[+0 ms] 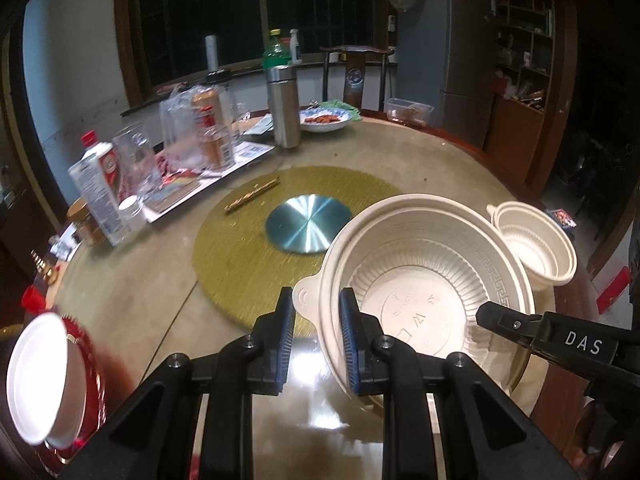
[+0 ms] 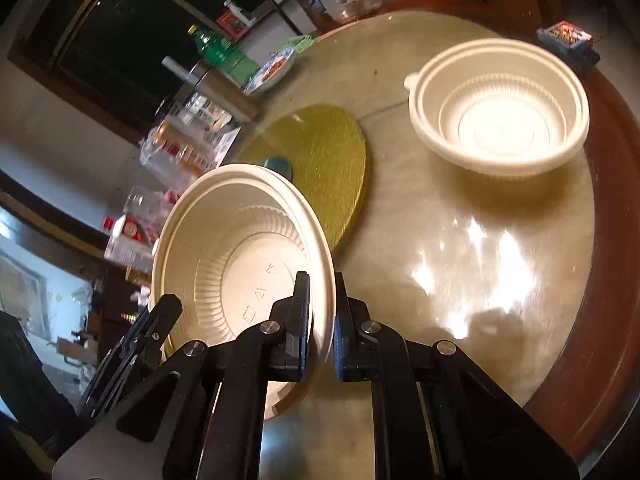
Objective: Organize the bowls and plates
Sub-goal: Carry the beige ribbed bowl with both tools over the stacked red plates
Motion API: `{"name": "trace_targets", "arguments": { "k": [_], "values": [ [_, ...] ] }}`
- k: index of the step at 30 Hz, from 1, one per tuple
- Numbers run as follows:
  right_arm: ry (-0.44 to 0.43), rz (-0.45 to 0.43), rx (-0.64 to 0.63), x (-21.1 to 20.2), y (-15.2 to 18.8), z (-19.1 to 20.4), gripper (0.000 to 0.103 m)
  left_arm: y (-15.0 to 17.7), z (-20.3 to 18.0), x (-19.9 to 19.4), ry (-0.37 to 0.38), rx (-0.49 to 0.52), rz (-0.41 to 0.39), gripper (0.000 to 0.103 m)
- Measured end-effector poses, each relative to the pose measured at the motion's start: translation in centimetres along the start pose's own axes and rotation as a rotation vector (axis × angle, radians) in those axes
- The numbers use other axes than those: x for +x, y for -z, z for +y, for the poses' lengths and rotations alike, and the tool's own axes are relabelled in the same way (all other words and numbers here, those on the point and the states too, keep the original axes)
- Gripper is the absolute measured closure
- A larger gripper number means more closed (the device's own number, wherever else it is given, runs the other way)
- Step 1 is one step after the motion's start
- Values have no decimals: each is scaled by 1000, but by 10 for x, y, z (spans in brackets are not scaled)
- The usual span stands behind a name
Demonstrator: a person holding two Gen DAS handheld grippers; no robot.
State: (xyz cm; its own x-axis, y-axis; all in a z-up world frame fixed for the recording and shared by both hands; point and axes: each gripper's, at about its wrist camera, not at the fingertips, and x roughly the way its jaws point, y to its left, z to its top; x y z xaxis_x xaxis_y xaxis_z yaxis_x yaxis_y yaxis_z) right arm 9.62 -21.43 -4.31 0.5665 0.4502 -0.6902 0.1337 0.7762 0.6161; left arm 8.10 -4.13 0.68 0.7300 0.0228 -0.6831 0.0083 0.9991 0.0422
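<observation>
A large cream plastic bowl [image 1: 420, 280] with a ribbed wall is held tilted above the table between both grippers. A second rim shows just outside its own, as if two were nested. My left gripper [image 1: 318, 320] is shut on the bowl's near-left rim, by its small tab. My right gripper [image 2: 322, 320] is shut on the opposite rim of the same bowl [image 2: 240, 248]. Each gripper shows in the other's view: the right gripper [image 1: 494, 316] at the bowl's right, the left gripper [image 2: 160, 320] at its lower left. A smaller cream bowl [image 1: 536, 240] [image 2: 500, 112] stands upright on the table beyond.
A round yellow-green mat [image 1: 248, 248] with a blue metal disc [image 1: 308, 224] lies mid-table. Bottles, a steel flask [image 1: 284, 108], a carton [image 1: 94, 188] and glasses crowd the far left. A plate of food [image 1: 324, 120] sits at the back. A white bowl [image 1: 40, 376] rests at the near-left edge.
</observation>
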Motion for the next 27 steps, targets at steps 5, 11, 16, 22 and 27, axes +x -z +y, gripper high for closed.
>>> {"name": "trace_targets", "arguments": {
  "k": [5,11,16,22,27],
  "values": [
    [-18,35,-15,4,20,2,94,15,10,-8,-11,-24,19,82],
    [-20,61,-34,10,35,6,93,31,23,-14,-16,-45,43,82],
    [-13,86,-55,19,43,13,93,39,33,-14,-19,-68,63,82],
    [-10,105,-75,23,50,17,93,45,43,-15,-21,-91,76,82],
    [-12,114,-90,25,54,21,93,47,50,-15,-21,-111,82,82]
  ]
}}
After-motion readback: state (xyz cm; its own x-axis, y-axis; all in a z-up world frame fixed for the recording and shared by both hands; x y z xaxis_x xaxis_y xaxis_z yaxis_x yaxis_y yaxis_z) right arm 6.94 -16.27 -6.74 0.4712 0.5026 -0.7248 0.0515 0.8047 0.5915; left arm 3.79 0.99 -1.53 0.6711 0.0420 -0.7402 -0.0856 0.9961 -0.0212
